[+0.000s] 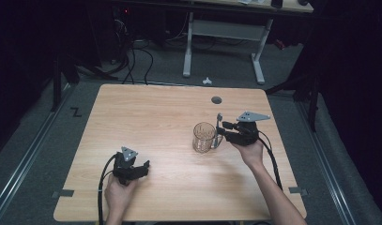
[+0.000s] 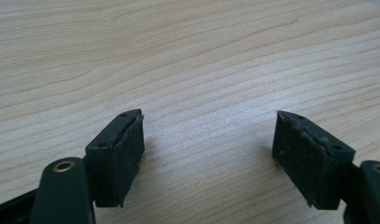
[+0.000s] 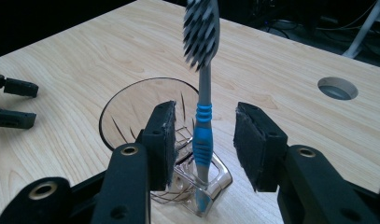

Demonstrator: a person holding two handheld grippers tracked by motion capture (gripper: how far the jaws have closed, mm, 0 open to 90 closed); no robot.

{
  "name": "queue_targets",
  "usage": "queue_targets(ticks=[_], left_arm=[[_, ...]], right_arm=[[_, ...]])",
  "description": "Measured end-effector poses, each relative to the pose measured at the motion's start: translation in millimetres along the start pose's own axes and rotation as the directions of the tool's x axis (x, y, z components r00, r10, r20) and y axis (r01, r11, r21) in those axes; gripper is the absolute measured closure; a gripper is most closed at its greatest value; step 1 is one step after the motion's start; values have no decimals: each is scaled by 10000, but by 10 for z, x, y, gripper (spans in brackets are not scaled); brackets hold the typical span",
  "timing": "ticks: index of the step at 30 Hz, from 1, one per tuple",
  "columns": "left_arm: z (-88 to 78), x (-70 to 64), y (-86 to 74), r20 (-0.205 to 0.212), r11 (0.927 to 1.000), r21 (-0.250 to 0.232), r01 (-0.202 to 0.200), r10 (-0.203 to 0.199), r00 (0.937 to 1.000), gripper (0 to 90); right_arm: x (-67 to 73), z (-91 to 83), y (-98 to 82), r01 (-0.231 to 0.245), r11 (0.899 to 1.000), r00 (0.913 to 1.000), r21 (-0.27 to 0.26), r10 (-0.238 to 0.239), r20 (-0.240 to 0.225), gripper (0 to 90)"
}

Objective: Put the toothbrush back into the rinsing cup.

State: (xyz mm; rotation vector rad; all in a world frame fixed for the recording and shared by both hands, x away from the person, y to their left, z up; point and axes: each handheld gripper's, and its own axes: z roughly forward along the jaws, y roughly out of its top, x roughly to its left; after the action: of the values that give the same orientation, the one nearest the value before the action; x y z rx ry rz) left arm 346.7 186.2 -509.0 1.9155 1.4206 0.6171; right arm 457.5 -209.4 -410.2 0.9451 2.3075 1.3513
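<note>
A toothbrush [image 3: 202, 107] was framed upright through a glass mug's [image 3: 131, 107] handle by the spread right gripper [image 3: 204, 140]; the left gripper [image 2: 208, 154] was held spread over the table [image 2: 187, 60]

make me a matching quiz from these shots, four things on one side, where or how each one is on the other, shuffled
Things:
1. toothbrush
2. glass mug
3. left hand-held gripper
4. round hole

Descriptions:
A. open over bare wood, near the table's front left
B. upright, between the right hand-held gripper's open jaws
C. cut into the tabletop, beyond the mug
D. clear, standing on the table

Pairs: 1-B, 2-D, 3-A, 4-C
</note>
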Motion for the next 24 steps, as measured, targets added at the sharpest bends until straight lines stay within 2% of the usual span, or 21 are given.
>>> queue_targets(ticks=[11, 24], left_arm=[[0, 0, 0, 1, 10000, 0, 1, -1, 10000, 257], [1, -1, 0, -10, 10000, -8, -1, 1, 10000, 256]], right_arm=[[-21, -95, 5, 48, 10000, 10000, 18, -48, 31, 608], [-66, -183, -43, -179, 9998, 9998, -98, 179, -16, 613]])
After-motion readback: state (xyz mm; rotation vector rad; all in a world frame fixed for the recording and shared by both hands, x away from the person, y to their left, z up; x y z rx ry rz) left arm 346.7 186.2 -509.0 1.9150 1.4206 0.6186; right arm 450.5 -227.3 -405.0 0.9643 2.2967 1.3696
